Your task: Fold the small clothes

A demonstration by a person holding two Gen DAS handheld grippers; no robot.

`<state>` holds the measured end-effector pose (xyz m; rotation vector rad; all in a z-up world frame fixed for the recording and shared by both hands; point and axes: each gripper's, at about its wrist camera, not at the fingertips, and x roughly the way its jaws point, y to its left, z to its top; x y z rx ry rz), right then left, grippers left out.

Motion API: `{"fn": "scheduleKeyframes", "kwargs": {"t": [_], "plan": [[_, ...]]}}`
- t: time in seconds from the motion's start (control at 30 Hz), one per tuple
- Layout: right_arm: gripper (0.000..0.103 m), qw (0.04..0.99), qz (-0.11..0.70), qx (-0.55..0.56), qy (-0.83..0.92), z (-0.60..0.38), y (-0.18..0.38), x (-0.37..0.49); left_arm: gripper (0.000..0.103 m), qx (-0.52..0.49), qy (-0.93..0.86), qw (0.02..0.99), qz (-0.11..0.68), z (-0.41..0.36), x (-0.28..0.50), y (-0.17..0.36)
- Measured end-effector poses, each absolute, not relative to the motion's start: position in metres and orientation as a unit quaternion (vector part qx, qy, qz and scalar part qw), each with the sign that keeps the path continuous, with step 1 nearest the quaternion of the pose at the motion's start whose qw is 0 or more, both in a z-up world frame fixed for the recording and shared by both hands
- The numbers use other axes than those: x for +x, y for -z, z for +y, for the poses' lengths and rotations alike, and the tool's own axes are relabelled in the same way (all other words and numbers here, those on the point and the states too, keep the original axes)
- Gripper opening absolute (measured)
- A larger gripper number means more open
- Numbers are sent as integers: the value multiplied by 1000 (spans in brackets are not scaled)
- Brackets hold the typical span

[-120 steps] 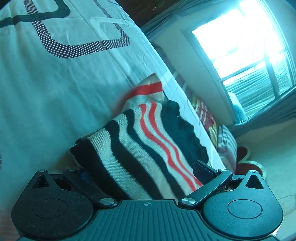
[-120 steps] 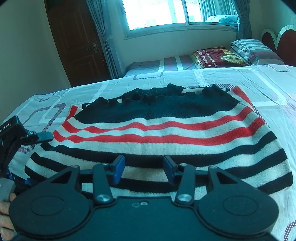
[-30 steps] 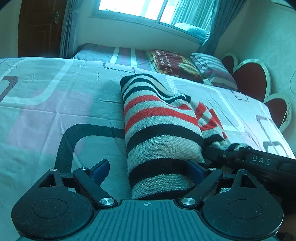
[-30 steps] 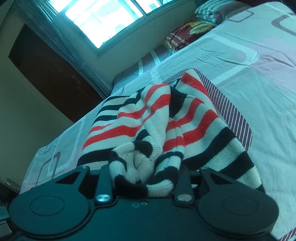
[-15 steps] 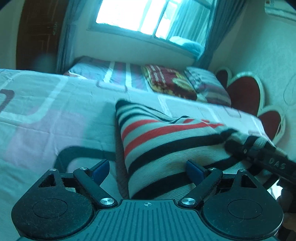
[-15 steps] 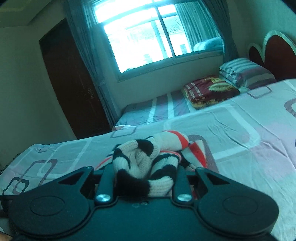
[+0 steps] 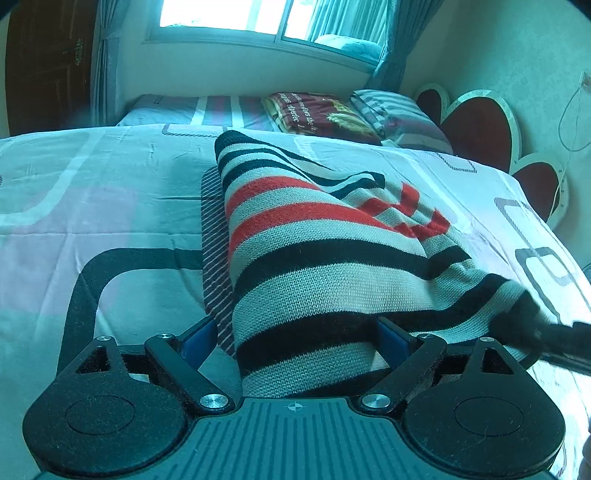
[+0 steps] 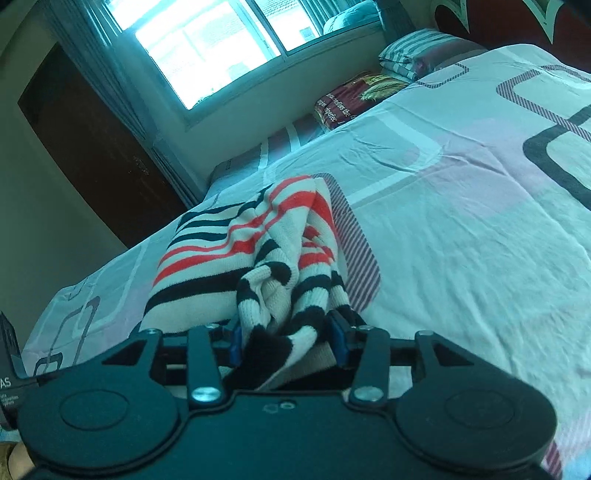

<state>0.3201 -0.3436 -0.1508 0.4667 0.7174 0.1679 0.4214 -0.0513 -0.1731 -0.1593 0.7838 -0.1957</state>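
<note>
A knit sweater (image 7: 314,251) striped black, cream and red lies folded lengthwise on the bed sheet (image 7: 92,184). Its near end runs between the wide-open fingers of my left gripper (image 7: 295,339); the left pad stands clear of the cloth. The sweater's right corner is pulled up and sideways to my right gripper (image 7: 554,339) at the frame's edge. In the right wrist view, a bunched fold of the sweater (image 8: 221,266) fills the gap of my right gripper (image 8: 286,341). Its jaws are opening, with the pads still against the cloth.
Beyond the patterned sheet (image 8: 461,240) lie a folded dark red blanket (image 7: 321,110) and striped pillows (image 7: 399,114). A heart-shaped headboard (image 7: 480,125) stands at the right. A window (image 7: 221,14) and a dark wooden door (image 7: 44,62) are on the far wall.
The right gripper's jaws have spread wider around the bunched cloth, and it has swung sideways and tilted. The sweater's near end now stretches further right across the left gripper.
</note>
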Motion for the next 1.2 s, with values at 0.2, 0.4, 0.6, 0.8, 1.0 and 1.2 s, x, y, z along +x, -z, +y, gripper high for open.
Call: {"fn": "scheduleKeyframes", "kwargs": {"t": [0.2, 0.4, 0.6, 0.8, 1.0, 1.2], "plan": [[18, 898, 363, 244, -46, -353, 181, 315, 100, -71, 99, 910, 395, -52, 424, 181], [35, 915, 345, 206, -25, -346, 159, 306, 101, -78, 101, 909, 396, -45, 419, 172], [38, 937, 306, 166, -32, -334, 122, 308, 101, -101, 96, 922, 360, -35, 414, 140], [35, 943, 300, 130, -68, -306, 104, 345, 101, -86, 86, 927, 353, -37, 433, 128], [32, 930, 328, 143, -82, -294, 110, 408, 100, -68, 60, 929, 357, -41, 472, 131], [31, 932, 337, 103, -84, -276, 121, 454, 97, -68, 44, 923, 377, -47, 509, 149]]}}
